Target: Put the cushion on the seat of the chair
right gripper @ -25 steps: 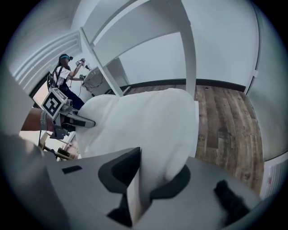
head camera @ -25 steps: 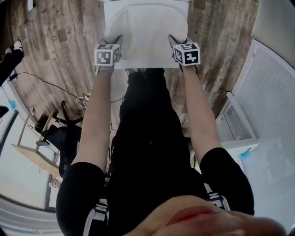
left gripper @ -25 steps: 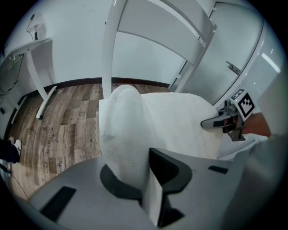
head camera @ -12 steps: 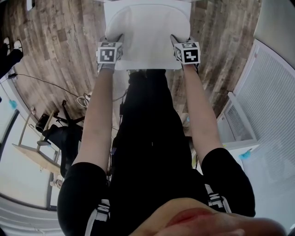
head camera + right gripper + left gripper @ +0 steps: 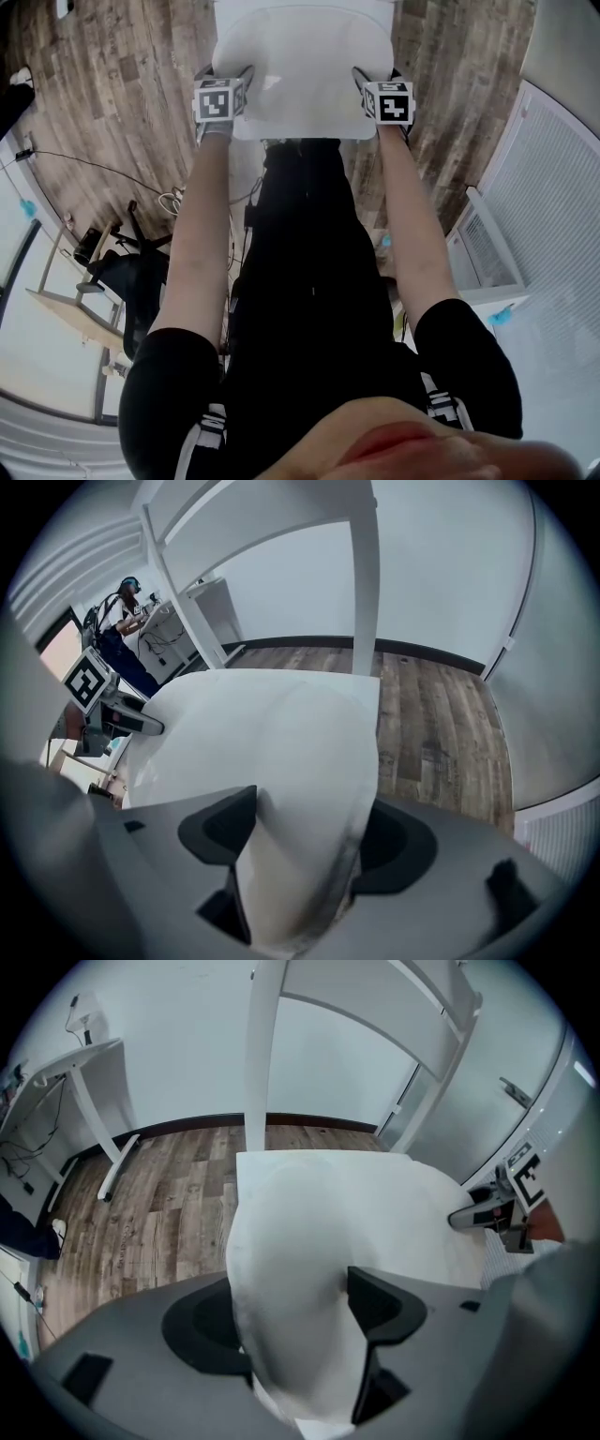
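Wood-plank floor (image 5: pixel 122 84) runs under white walls, and a white chair (image 5: pixel 255 1063) stands on it with its back rails away from the person. The white cushion (image 5: pixel 300 66) lies on the chair's seat and covers nearly all of it; a narrow bare strip of seat shows along the near edge.

The left gripper (image 5: pixel 228 75) is at the seat's near left corner and the right gripper (image 5: pixel 377 75) at its near right corner, both pointing steeply down from bare forearms. In the left gripper view the fingers (image 5: pixel 384 1307) stand wide apart, having just been opening, with the puffy corner of the cushion bulging up between them rather than pinched flat. The right gripper view shows the same: its fingers (image 5: pixel 220 827) are spread wide, just opened, and the cushion's other near corner fills the gap between them. Whether the pads just graze the fabric cannot be told.

A black office chair (image 5: pixel 122 277) and a thin cable (image 5: pixel 84 161) are on the floor to the left.
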Demonstrator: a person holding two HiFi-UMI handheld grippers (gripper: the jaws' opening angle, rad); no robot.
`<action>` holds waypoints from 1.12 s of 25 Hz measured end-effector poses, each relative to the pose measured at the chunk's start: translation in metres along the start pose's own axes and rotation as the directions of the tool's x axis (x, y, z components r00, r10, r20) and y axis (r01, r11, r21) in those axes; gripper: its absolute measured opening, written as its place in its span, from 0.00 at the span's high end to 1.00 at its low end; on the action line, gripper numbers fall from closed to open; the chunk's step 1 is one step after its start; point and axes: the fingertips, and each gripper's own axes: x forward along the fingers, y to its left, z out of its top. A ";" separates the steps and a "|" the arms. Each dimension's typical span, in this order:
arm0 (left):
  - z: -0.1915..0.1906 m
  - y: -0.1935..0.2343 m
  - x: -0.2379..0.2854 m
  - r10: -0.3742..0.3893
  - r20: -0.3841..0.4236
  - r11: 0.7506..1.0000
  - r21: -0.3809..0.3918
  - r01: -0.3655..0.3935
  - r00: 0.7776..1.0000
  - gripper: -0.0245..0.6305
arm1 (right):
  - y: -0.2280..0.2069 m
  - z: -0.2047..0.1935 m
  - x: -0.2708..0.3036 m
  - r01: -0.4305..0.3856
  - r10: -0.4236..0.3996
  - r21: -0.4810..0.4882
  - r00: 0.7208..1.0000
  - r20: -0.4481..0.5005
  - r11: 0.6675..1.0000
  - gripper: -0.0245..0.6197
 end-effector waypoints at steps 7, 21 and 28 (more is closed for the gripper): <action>0.000 0.019 -0.018 0.057 0.010 0.998 -0.022 -0.057 0.998 0.45 | -0.007 0.005 -0.018 0.038 -0.038 0.000 0.999 -0.015 0.999 0.47; 0.035 -0.021 -0.111 -0.097 0.173 0.993 -0.044 0.106 0.980 0.45 | 0.031 0.039 -0.103 -0.071 0.056 0.099 0.988 0.145 0.992 0.48; 0.047 -0.086 -0.199 -0.216 0.223 0.976 0.051 0.210 0.951 0.65 | 0.099 0.069 -0.183 -0.077 0.077 -0.007 0.970 0.232 0.997 0.91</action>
